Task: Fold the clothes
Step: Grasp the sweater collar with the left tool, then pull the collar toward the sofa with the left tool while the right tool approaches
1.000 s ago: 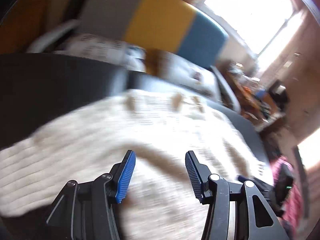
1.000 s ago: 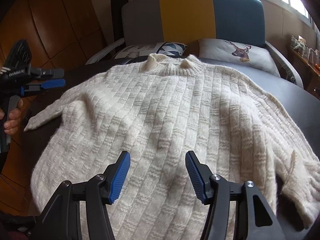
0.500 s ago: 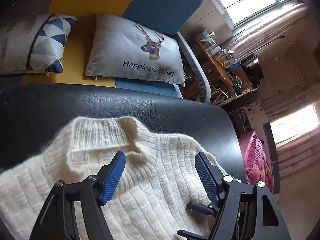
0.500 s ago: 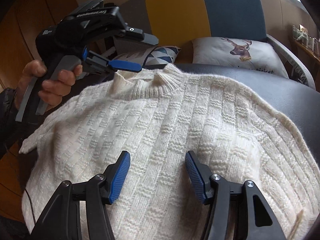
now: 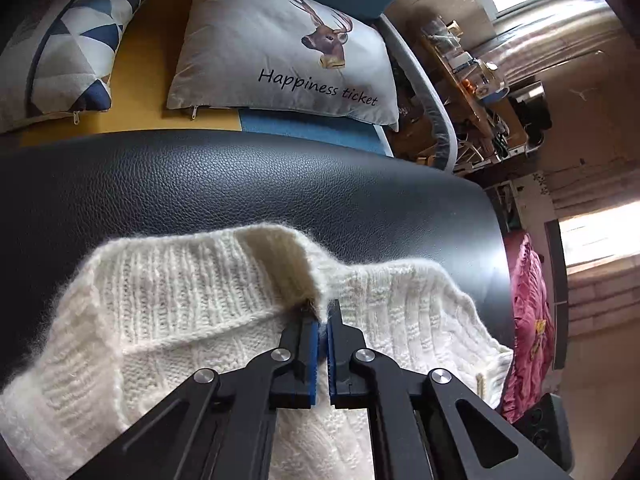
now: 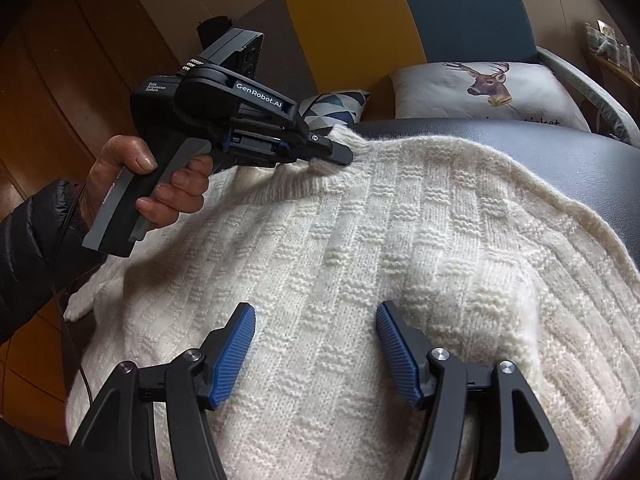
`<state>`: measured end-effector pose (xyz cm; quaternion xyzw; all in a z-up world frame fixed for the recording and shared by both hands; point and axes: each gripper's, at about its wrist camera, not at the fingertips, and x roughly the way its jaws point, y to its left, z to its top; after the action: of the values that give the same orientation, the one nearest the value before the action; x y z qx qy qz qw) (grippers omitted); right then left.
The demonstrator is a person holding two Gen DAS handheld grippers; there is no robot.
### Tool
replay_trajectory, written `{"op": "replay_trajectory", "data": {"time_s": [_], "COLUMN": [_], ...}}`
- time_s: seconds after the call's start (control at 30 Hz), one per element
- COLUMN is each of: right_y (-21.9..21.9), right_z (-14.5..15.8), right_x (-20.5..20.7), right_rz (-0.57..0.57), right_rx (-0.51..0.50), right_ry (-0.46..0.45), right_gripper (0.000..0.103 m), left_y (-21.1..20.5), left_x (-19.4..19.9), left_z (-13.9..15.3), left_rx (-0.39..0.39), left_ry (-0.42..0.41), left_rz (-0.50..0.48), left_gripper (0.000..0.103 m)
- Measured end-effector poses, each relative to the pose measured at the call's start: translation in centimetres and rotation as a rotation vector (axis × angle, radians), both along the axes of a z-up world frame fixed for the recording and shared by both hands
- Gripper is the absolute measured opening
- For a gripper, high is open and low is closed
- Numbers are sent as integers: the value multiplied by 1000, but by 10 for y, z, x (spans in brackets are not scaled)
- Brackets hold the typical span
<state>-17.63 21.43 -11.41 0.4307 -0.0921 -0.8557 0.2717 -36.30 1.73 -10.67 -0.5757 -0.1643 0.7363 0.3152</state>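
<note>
Risk, as a guess: the left gripper (image 5: 323, 316) was pinched on only a small bite of the collar (image 5: 224, 276), so a pull could stretch the loose knit or let it slip free. The right gripper (image 6: 316, 320) hung over the body with jaws wide apart, holding nothing. The cream sweater (image 6: 360, 248) lay spread flat on the black table (image 5: 240, 184), collar toward 12 o'clock, chunky, fuzzy, slightly rumpled at 4 o'clock
</note>
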Motion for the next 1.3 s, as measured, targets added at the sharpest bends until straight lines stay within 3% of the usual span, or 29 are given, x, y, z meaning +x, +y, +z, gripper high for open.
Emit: {"op": "replay_trajectory", "data": {"time_s": [0.03, 0.1, 0.17, 0.27, 0.33, 0.4, 0.6, 0.7, 0.83, 0.97, 1.07, 1.2, 1.3], "right_y": [0, 0, -1, -2, -4, -6, -11, -12, -12, -12, -14, -31, -59], "right_z": [0, 0, -1, -1, -2, -3, -6, -7, -7, -5, 6, 30, 39], "right_x": [0, 0, 0, 1, 2, 1, 4, 3, 1, 0, -18, -65, -111], "right_rz": [-1, -1, -2, -4, -4, -6, -9, -10, -11, -22, -6, 54, 80], "right_rx": [0, 1, 1, 4, 14, 21, 33, 35, 38, 30, -76, -348, -411], "right_ry": [0, 1, 1, 2, 4, 5, 8, 8, 7, -7, -77, -146, -198], "right_gripper": [66, 66, 66, 66, 66, 66, 66, 66, 66, 66, 68, 68, 68], "left_y": [1, 3, 10, 25, 27, 25, 25, -1, -39, -73, -91, -102, -102], "left_x": [0, 7, 6, -9, -16, -19, -17, -11, 28, 76, 96, 100, 99], "left_z": [-1, 25, 42, 18, -4, -7, 6, 25, 29, 22, 15, 12, 9], "left_rx": [0, 59, 37, -94, -133, -109, -147, -85, -95, -140, -157, -138, -150], "left_ry": [0, 101, 193, 171, 150, 154, 169, 170, 198, 220, 232, 254, 273], "left_rz": [-1, -11, -22, -44, -49, -30, -6, 79, 148, 185, 209, 225, 204], "left_gripper": [3, 3, 3, 3, 3, 3, 5, 8, 19, 19, 19, 21, 33]}}
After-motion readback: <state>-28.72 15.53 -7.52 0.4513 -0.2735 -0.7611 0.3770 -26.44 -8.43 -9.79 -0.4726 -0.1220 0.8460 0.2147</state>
